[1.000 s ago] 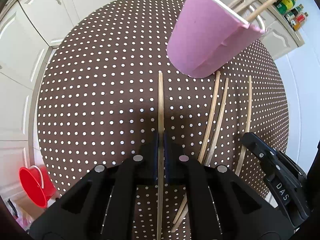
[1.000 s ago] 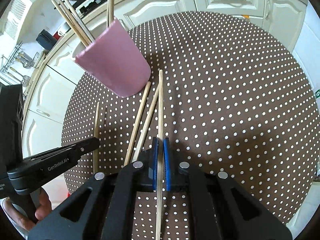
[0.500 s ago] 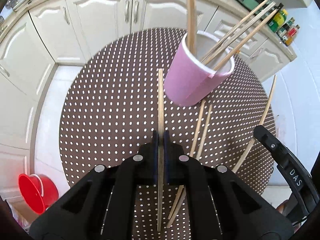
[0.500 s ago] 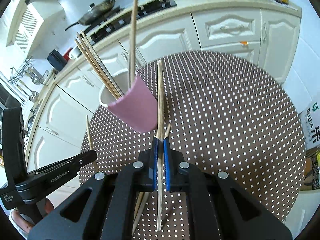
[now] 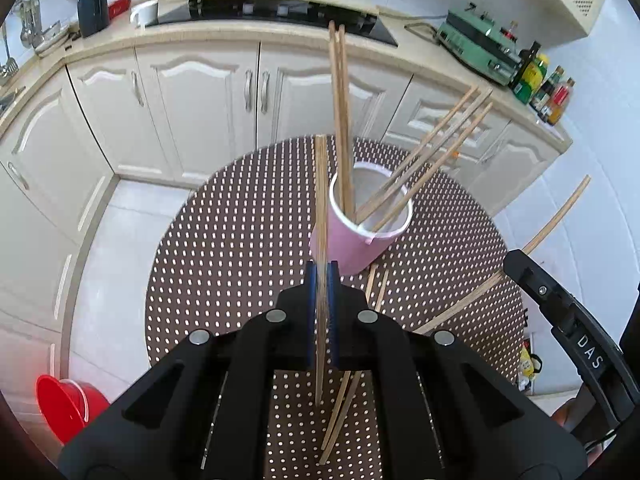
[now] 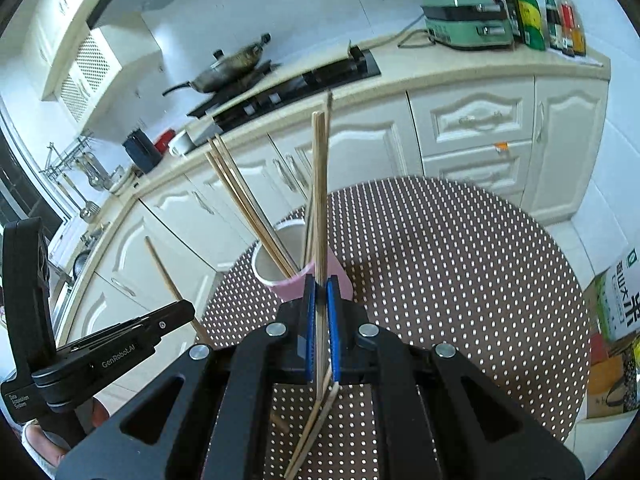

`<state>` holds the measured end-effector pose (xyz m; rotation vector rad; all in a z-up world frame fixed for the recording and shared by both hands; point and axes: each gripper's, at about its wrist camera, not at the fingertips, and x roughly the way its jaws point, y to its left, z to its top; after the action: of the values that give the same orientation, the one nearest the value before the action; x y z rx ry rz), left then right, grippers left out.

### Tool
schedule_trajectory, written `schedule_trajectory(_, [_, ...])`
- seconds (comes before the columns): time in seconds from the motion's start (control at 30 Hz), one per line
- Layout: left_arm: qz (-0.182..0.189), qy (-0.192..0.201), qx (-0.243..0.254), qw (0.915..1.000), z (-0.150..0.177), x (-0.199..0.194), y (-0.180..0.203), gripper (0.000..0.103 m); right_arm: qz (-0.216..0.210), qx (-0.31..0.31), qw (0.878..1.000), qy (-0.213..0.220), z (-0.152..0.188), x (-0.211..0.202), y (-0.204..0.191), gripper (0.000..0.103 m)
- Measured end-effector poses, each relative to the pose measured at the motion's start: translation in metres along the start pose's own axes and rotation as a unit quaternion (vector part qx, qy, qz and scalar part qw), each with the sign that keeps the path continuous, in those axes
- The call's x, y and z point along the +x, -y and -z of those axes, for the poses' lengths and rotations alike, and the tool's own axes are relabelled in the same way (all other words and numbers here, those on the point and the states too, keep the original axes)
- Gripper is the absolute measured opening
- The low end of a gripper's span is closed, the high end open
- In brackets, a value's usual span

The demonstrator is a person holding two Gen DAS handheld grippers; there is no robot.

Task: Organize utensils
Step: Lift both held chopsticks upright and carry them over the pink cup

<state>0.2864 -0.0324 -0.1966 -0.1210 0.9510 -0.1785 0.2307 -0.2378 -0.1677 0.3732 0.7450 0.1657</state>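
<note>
Pink cup upright on dotted table, wooden chopsticks inside; two more flat beside it.

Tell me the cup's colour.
Pink outside, white inside: the cup shows best in the left wrist view.

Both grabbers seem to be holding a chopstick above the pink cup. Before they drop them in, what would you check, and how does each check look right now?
1. Left gripper clamped on its chopstick: ok, blue pads pinch it.
2. Right gripper clamped on its chopstick: ok.
3. Pink cup upright on the dotted table: ok.
4. Room in the cup: ok, several chopsticks lean inside but much of the mouth shows open.
5. Held chopsticks lined up over the cup mouth: cannot tell from these angles.
6. Nothing left behind: not ok, two loose chopsticks lie on the table beside the cup.
</note>
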Motion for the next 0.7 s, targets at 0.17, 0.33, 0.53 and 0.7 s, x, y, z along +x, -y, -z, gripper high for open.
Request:
schedule_trajectory(0.17, [0.005, 0.032, 0.007, 0.9994, -0.011, -0.02, 0.009, 0.006, -0.003, -0.007, 1.0, 0.024, -0.01, -0.006, -0.005, 0.005])
schedule_trajectory(0.33, [0.01, 0.054, 0.014, 0.9984, -0.022, -0.035, 0.015, 0.006, -0.01, -0.008, 0.999, 0.042, -0.023, -0.01, -0.006, 0.005])
schedule_trajectory(0.53, [0.024, 0.066, 0.01, 0.9975, -0.031, -0.046, 0.018, 0.006, -0.015, -0.012, 0.997, 0.071, -0.041, -0.017, -0.011, 0.005])
schedule_trajectory(0.7, [0.032, 0.091, 0.025, 0.995, -0.045, -0.066, 0.025, 0.006, -0.019, -0.014, 0.995, 0.092, -0.057, -0.021, -0.013, 0.005])
